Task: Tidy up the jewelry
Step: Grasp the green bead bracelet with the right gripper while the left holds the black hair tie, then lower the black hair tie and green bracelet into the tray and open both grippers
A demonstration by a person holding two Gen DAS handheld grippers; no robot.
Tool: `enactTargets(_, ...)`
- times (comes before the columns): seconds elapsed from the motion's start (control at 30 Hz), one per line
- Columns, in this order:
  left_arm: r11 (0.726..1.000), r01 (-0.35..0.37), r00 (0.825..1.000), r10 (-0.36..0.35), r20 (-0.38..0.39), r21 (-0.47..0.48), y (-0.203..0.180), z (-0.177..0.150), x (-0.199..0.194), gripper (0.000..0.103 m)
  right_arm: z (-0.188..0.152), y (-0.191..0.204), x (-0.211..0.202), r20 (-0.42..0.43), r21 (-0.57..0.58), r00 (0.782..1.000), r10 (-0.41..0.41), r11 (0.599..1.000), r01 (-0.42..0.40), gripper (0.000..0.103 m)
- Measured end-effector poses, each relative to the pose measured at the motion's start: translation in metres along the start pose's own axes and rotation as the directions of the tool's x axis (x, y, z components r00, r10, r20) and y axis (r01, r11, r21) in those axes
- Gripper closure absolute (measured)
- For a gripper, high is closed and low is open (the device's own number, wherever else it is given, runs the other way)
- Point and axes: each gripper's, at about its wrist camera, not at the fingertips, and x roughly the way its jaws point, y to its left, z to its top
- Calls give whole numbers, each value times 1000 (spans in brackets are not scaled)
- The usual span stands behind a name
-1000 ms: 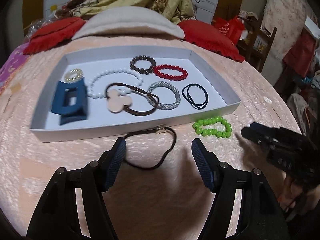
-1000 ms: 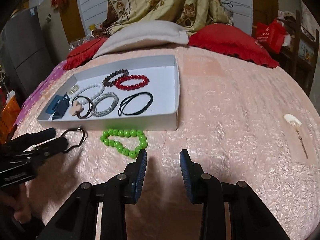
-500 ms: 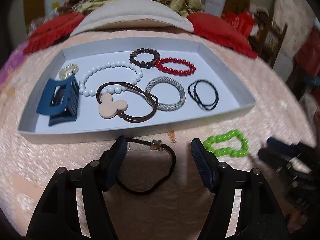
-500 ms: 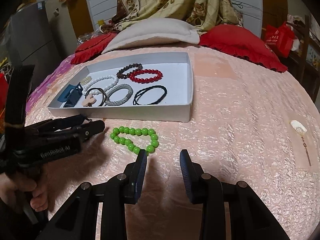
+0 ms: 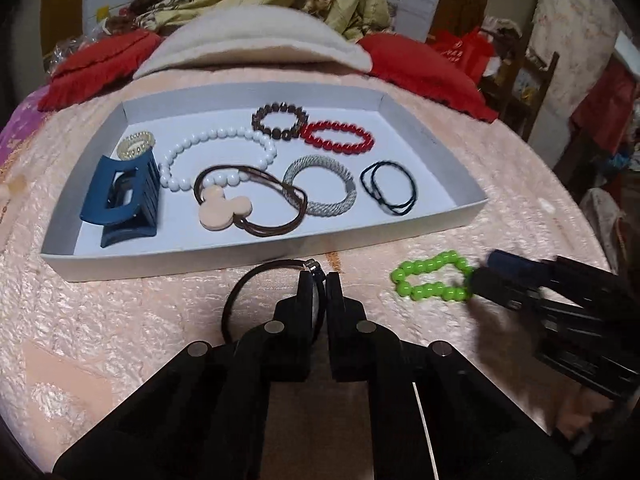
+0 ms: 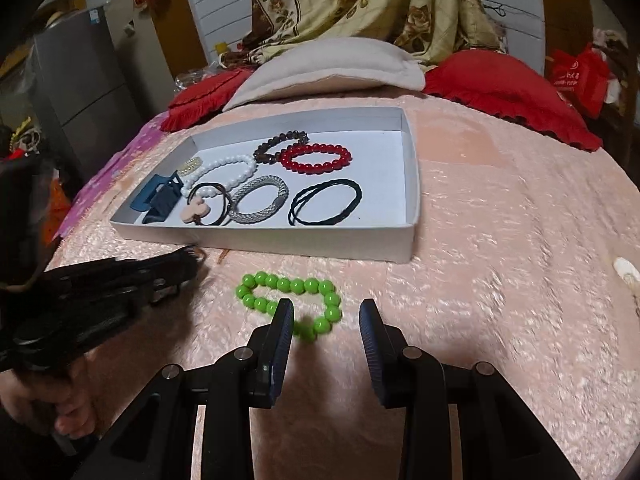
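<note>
A white tray (image 5: 460, 216) (image 6: 412, 184) on the pink bedspread holds a blue hair claw (image 5: 120, 200), white, brown and red bead bracelets, a grey rope bracelet, hair ties and a gold ring. My left gripper (image 5: 320, 280) is shut on a brown hair tie (image 5: 240, 292) with a small metal charm, just in front of the tray's near wall. A green bead bracelet (image 5: 430, 280) (image 6: 292, 300) lies on the bedspread. My right gripper (image 6: 325, 314) is open, its fingertips around the bracelet's near end.
Red cushions (image 6: 500, 88) and a cream pillow (image 6: 332, 68) lie beyond the tray. A small white object (image 6: 626, 270) lies on the bedspread at the right. A chair (image 5: 532, 76) stands off the bed's right side.
My left gripper has closed on the brown hair tie. My right gripper has moved forward to the green bracelet, its fingers now around the near end.
</note>
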Motion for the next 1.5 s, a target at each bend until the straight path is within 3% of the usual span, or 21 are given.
enactTargets(0.2, 998, 57, 997, -57, 46, -12, 9, 1, -20, 98, 3, 13, 18, -37, -116, 997, -61, 992, 57, 71)
enactTargets(0.27, 998, 55, 997, -54, 51, -17, 11, 2, -23, 98, 2, 17, 18, -39, -161, 997, -67, 985, 60, 76)
enactTargets(0.4, 998, 49, 998, -48, 50, -27, 14, 2, -24, 98, 2, 11, 16, -41, -153, 997, -61, 987, 54, 91)
enactTargets(0.63, 999, 30, 999, -29, 42, -30, 13, 1, -21, 98, -2, 12, 7, -34, -124, 997, -67, 990, 62, 95)
enactTargets(0.8, 999, 21, 999, -20, 48, -33, 14, 2, -23, 98, 2, 16, -23, 57, -70, 998, 1, 998, 3, 95)
enactTargets(1.0, 999, -22, 999, 23, 49, -27, 13, 2, -24, 98, 13, 22, -50, 169, -20, 982, 83, 997, -81, 95)
enactTargets(1.27, 995, -96, 994, 97, 55, -17, 12, 3, -26, 98, 20, 36, -57, 227, -22, 971, 71, 997, -68, 95)
enactTargets(1.5, 993, -118, 991, 119, 58, -23, 15, 5, -28, 98, 23, 36, -58, 256, 1, 966, 37, 999, -38, 95)
